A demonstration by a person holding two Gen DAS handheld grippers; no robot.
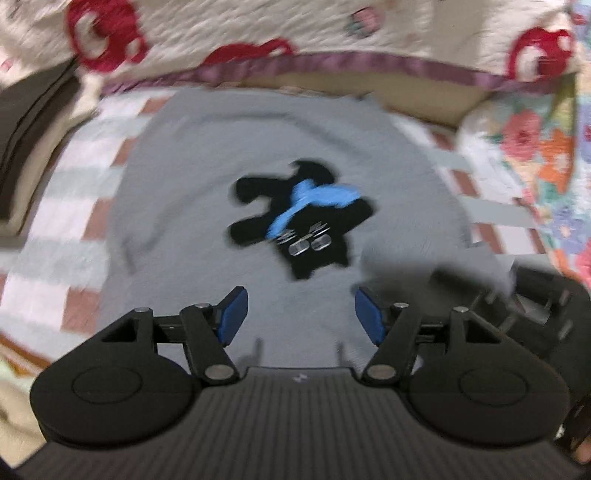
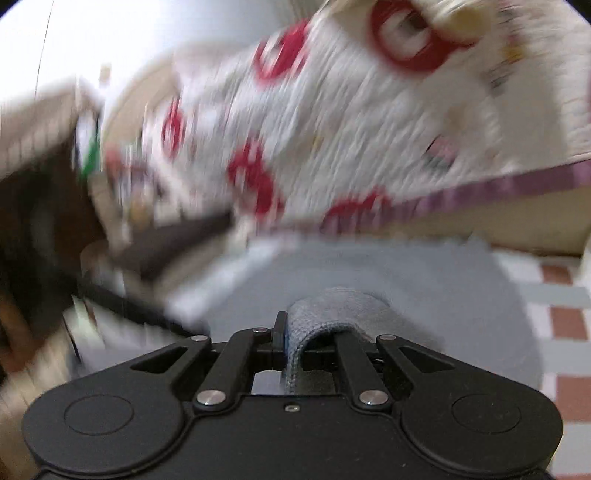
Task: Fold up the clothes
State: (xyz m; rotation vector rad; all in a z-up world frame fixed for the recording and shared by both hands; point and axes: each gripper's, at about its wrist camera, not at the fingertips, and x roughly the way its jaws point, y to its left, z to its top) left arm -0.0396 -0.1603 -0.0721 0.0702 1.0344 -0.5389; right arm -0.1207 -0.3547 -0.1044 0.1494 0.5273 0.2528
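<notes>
left fingers apart, empty | right fingers clamped on grey shirt hem | risk: one-sided pull skews fold, bunches fabric

Checked bedcover in white, grey and brick red, spread flat. Beyond it, a cream quilt with red rings and a purple trim (blurred in both views). Right of the bedcover, a flowered quilt.
</notes>
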